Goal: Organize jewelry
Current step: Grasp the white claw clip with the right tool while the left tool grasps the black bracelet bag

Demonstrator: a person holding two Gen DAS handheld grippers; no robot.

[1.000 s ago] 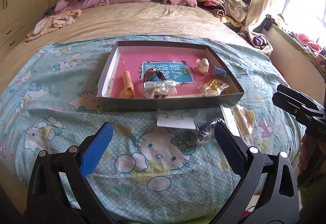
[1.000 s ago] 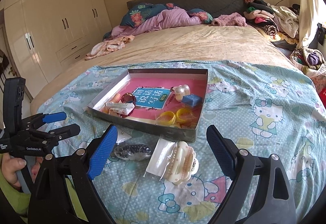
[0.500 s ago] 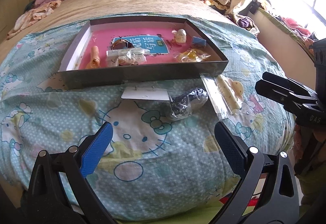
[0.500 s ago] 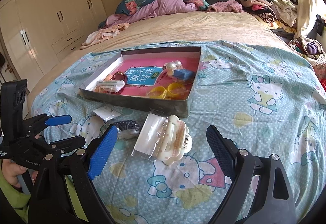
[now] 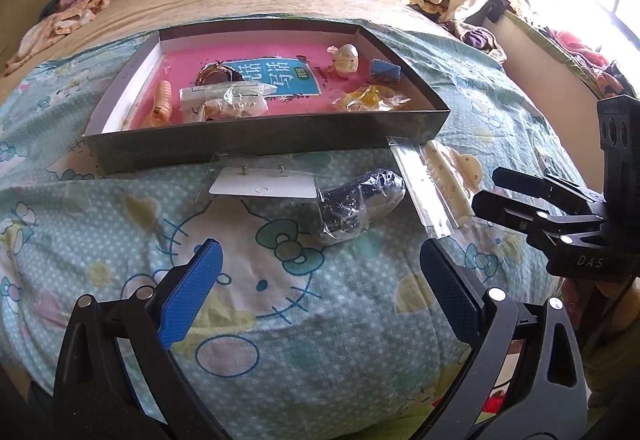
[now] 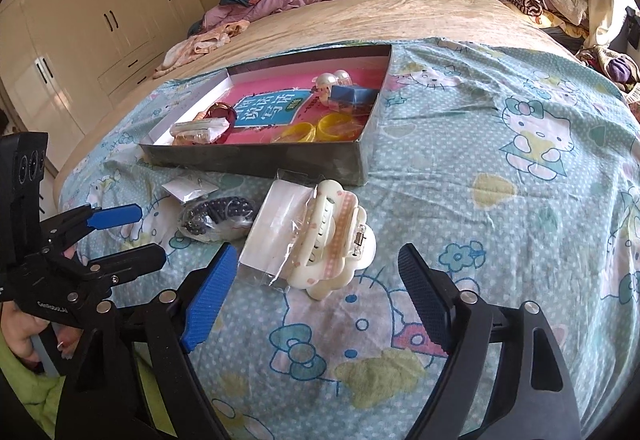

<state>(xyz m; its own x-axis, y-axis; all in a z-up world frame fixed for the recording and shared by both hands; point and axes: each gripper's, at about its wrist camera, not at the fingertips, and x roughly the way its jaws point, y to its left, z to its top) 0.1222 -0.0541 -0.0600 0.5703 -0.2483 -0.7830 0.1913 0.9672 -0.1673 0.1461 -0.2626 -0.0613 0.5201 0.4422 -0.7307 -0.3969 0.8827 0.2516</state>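
1. Nearest us, our right gripper hangs just short of the cream hair claw in its clear wrapper; its jaws are closing, with nothing between them yet and the pads off the claw.
2. Our left gripper stands wide open and empty over bare bedspread, near the dark beaded piece in its bag.
3. We judge this the reach for a pick: three items lie loose outside the box, the claw, the beaded bag and a white earring card.
4. Next, the right gripper must straddle the claw; the slippery wrapper could slide.
5. Further off, the box's near wall stands just behind the claw and must be cleared on the way in.
6. Inside, pink floor on the far left lies open; the right of the bed is free.
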